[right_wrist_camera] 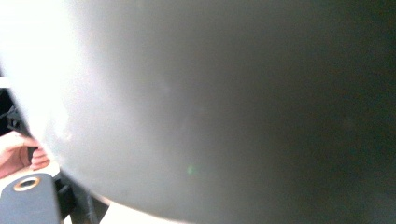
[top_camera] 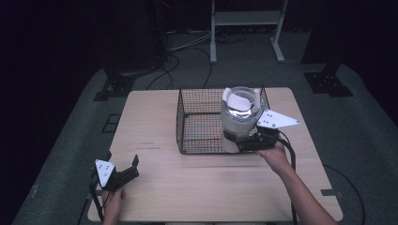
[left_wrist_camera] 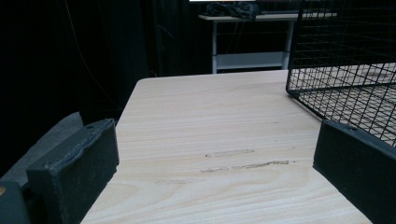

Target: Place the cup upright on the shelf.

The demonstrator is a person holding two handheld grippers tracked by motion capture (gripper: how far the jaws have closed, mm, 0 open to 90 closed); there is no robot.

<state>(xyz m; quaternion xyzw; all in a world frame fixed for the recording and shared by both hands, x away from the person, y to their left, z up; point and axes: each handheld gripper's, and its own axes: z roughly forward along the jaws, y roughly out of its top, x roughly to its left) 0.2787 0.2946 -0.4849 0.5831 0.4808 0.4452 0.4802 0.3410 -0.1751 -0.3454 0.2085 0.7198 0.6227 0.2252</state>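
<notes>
A white and grey jar-shaped appliance (top_camera: 239,117) with a clear top stands upright at the front right corner of the black wire basket (top_camera: 187,117). My right gripper (top_camera: 245,142) is shut on its lower part from the right. Up close in the right gripper view, its pale wall (right_wrist_camera: 224,102) is blurred. I cannot tell whether its base rests on anything. My left gripper (top_camera: 129,166) lies open near the table's front left edge with nothing between its pads (left_wrist_camera: 74,172). The left gripper view has the basket (left_wrist_camera: 345,70) ahead to the right.
The light wooden table (top_camera: 155,122) has bare room left of and in front of the basket. Beyond its far edge are cables on the grey floor and a white shelf frame (top_camera: 246,18). A hand (right_wrist_camera: 18,156) shows at the left edge of the right gripper view.
</notes>
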